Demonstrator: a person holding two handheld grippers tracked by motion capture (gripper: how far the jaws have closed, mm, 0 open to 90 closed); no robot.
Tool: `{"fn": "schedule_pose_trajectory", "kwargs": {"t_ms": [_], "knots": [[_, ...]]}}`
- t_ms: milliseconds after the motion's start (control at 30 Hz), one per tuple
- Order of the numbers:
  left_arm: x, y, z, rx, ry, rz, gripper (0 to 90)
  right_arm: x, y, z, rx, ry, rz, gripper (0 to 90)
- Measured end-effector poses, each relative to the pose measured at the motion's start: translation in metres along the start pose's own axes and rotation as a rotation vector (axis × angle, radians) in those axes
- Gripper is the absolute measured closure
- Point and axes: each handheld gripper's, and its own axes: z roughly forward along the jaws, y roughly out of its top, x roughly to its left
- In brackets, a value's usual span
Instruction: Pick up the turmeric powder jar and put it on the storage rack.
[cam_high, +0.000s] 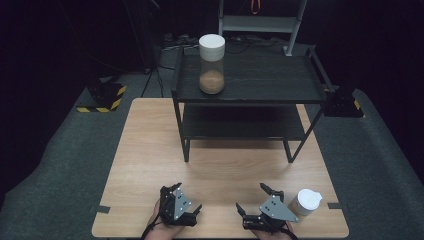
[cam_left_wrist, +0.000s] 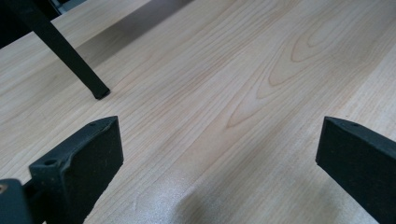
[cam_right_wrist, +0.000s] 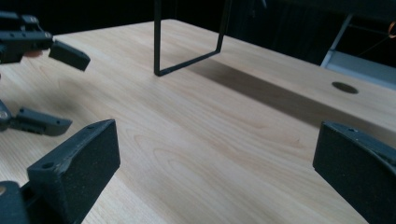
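A clear jar (cam_high: 212, 64) with a white lid and brown contents stands at the left end of the black rack's (cam_high: 250, 97) top shelf. A small white-lidded container (cam_high: 307, 201) sits at the table's near right corner, just right of my right gripper (cam_high: 254, 198). My left gripper (cam_high: 184, 198) rests near the front edge, left of centre. Both stand open with nothing between their jaws. In the left gripper view my left gripper (cam_left_wrist: 219, 140) faces bare wood and a rack leg (cam_left_wrist: 95, 88). In the right gripper view my right gripper (cam_right_wrist: 215, 149) faces the rack's foot bar (cam_right_wrist: 187, 63).
The wooden table (cam_high: 150, 150) carries the two-tier rack across its far half. The left gripper (cam_right_wrist: 77, 93) appears at the left of the right gripper view. A dark round spot (cam_right_wrist: 344, 87) marks the table farther off. Dark floor, cables and a yellow-black base (cam_high: 102, 97) surround the table.
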Motion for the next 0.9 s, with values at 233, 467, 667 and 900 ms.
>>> {"fn": "schedule_pose_trajectory", "kwargs": {"t_ms": [233, 467, 667, 900], "knots": [[0.0, -0.001, 0.0, -0.003, 0.002, 0.003, 0.9, -0.002, 0.008, -0.011, -0.025, -0.007, 0.012, 0.0], [0.001, -0.001, 0.0, -0.005, -0.001, 0.003, 0.9, -0.006, 0.016, -0.022, -0.066, -0.02, 0.029, 0.0], [0.001, -0.001, -0.001, -0.006, -0.004, -0.004, 0.9, -0.012, 0.023, -0.028, -0.076, -0.035, 0.039, 0.0], [0.002, -0.002, -0.001, -0.011, -0.007, -0.011, 0.9, -0.018, 0.031, -0.036, -0.076, -0.055, 0.021, 0.0]]}}
